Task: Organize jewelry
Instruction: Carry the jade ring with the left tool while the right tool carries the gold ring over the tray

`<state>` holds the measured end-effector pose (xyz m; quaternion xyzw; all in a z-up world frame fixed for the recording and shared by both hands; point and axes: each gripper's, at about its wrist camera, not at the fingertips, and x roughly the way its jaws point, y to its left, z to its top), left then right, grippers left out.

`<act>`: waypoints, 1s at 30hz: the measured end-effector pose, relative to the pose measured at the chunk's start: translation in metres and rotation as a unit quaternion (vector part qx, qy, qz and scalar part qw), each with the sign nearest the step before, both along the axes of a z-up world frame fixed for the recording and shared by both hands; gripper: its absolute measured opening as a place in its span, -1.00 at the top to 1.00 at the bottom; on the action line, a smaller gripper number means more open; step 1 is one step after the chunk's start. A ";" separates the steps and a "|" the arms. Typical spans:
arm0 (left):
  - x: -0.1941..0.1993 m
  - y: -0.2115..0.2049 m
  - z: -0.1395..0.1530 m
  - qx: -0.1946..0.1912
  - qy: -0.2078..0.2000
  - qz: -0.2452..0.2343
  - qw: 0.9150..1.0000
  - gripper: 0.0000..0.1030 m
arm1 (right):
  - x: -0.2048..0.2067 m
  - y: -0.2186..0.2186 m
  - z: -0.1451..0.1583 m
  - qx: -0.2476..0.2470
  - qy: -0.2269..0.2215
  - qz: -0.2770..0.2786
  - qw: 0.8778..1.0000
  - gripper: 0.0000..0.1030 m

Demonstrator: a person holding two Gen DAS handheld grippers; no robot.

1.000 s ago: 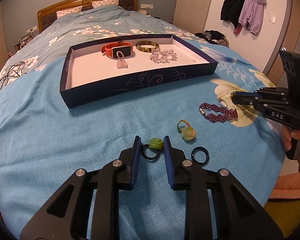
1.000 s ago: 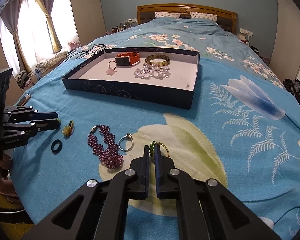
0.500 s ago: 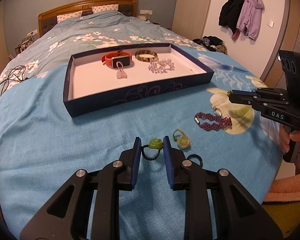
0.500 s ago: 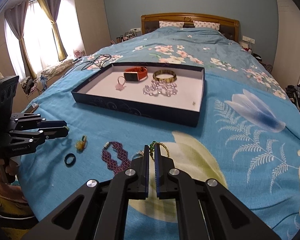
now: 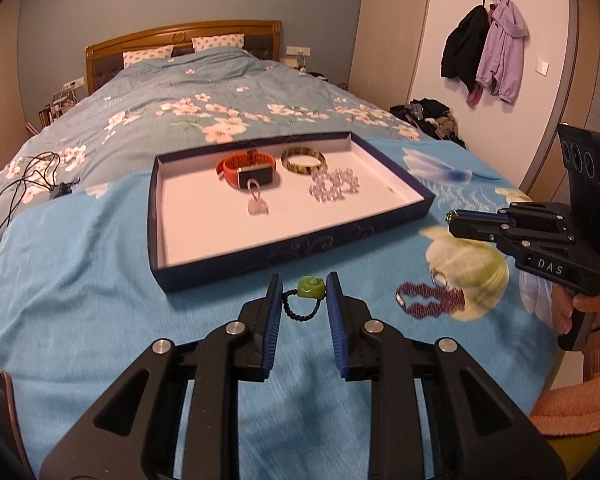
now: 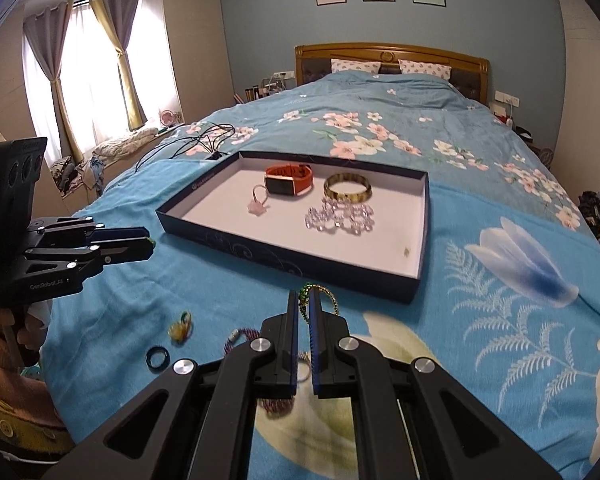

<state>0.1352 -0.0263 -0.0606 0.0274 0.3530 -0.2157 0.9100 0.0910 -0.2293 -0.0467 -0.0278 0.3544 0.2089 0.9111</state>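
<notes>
Left gripper: your jaws clamp the green bead ring, lifted for carrying | tray: far, centre, already holding watch, bangle | right gripper: jaws together on the green-gold beaded loop | maroon bracelet: left on bed, near right.

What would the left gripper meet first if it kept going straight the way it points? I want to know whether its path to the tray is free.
Probably the near wall of the dark blue tray, straight ahead of the left gripper, which holds a green bead ring; depth is unclear, so it might clear the rim.
</notes>
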 end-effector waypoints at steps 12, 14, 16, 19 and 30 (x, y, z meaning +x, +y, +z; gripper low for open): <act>0.016 -0.003 0.009 0.002 -0.015 0.007 1.000 0.56 | 0.020 0.011 0.012 -0.002 -0.020 0.008 1.000 0.93; 0.020 -0.003 0.009 0.001 -0.015 0.008 1.000 0.56 | 0.024 0.011 0.013 -0.001 -0.020 0.008 1.000 0.93; 0.023 -0.003 0.008 0.002 -0.015 0.011 1.000 0.56 | 0.029 0.012 0.014 0.001 -0.019 0.008 1.000 0.93; 0.029 -0.002 0.009 0.001 -0.017 0.015 1.000 0.56 | 0.035 0.014 0.015 -0.001 -0.021 0.009 1.000 0.93; 0.046 0.001 0.017 0.004 -0.026 0.025 0.999 0.56 | 0.060 0.018 0.013 -0.015 -0.019 0.005 1.000 0.93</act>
